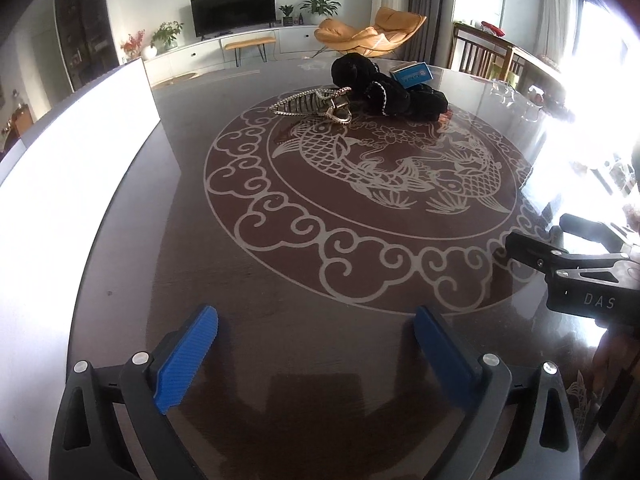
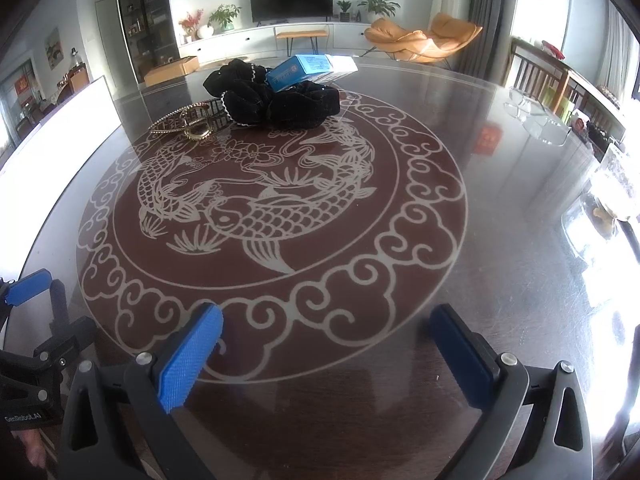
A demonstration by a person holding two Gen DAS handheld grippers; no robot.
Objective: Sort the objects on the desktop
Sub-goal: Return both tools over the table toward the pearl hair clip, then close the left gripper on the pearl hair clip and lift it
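Observation:
On the far side of the round dark table lie black fabric scrunchies, a gold metal hair claw and a small blue box that leans on the fabric. In the right wrist view the scrunchies, the hair claw and the blue box sit at the top centre. My left gripper is open low over the near table edge, nothing between its blue pads. My right gripper is open too, empty, over the near rim of the carp medallion.
A white box wall stands along the table's left side. Clear glass items sit at the right edge. The right gripper's black body shows at the right of the left wrist view. Chairs and a TV unit stand beyond.

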